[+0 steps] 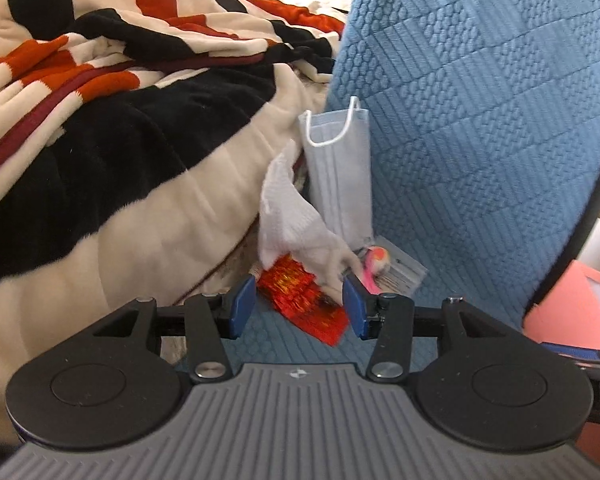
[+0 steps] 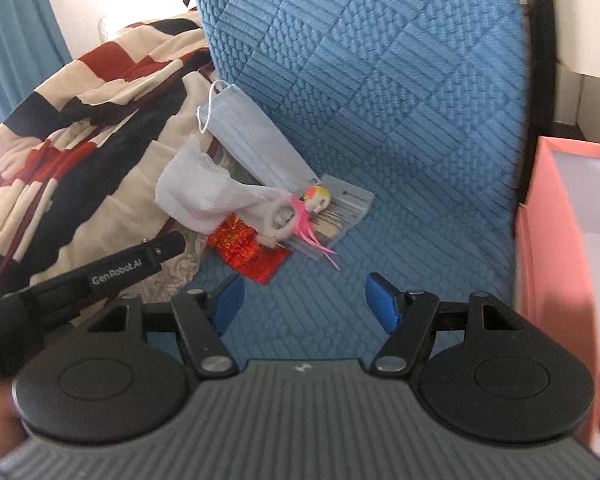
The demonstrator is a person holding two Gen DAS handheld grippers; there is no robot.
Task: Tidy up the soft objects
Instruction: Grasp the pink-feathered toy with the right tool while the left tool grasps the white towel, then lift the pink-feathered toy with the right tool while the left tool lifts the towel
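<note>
A small pile lies on the blue quilted cover: a white sock [image 1: 288, 216] [image 2: 204, 192], a shiny red packet [image 1: 304, 300] [image 2: 248, 252], a light blue face mask [image 1: 340, 168] [image 2: 256, 140] leaning on the raised cushion, and a small pink-and-yellow doll [image 1: 374, 262] [image 2: 314, 204] on a clear packet [image 2: 340, 208]. My left gripper [image 1: 300, 304] is open, its fingertips either side of the red packet and the sock's end. My right gripper [image 2: 308, 300] is open and empty over bare cover, short of the pile.
A striped black, cream and red blanket [image 1: 112, 120] [image 2: 80, 112] is heaped at the left. The upright blue cushion [image 1: 480, 100] [image 2: 380, 60] stands behind the pile. A pink box [image 2: 560, 260] [image 1: 572, 300] stands open at the right. The left gripper's body [image 2: 100, 272] reaches in from the left.
</note>
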